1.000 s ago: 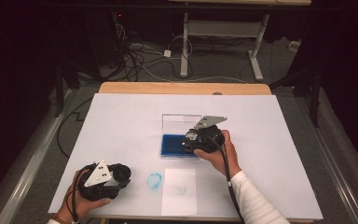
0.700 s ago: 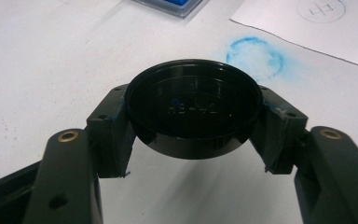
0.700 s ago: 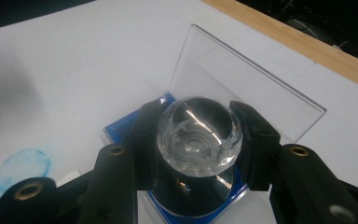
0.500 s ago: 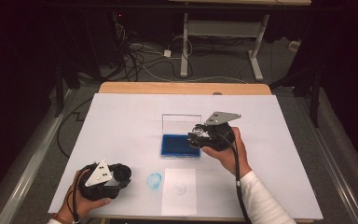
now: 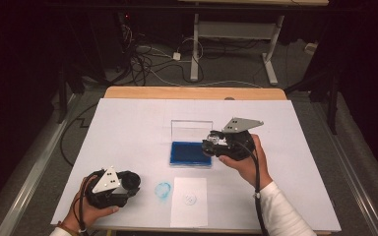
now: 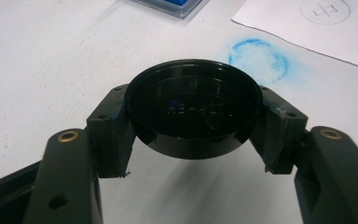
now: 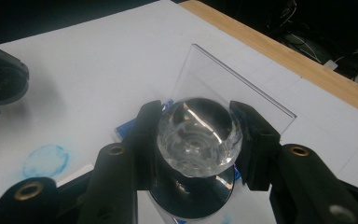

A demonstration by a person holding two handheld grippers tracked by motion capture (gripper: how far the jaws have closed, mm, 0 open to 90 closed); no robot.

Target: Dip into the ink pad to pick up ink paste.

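My right gripper [image 5: 210,145] [image 7: 198,140] is shut on a stamp's clear glass knob [image 7: 198,134]. The stamp's round black base [image 7: 193,198] hangs below the jaws, at the right edge of the blue ink pad [image 5: 191,153] [image 7: 123,128]. The pad's clear lid [image 5: 192,130] [image 7: 233,88] stands open behind it. My left gripper [image 5: 130,183] [image 6: 193,126] rests near the table's front left, shut on a round black cap [image 6: 193,107] [image 7: 0,86]. A white paper sheet [image 5: 189,201] [image 6: 317,23] with a faint round stamp mark [image 5: 190,198] lies at the front centre.
A blue ink ring [image 5: 163,191] [image 6: 258,55] [image 7: 45,160] stains the white table cover [image 5: 128,128] between the left gripper and the paper. A wooden edge [image 5: 192,93] runs along the far side, with cables on the floor beyond it.
My right gripper has shifted a little to the right with the stamp, from over the ink pad toward its right edge. The left gripper has stayed still.
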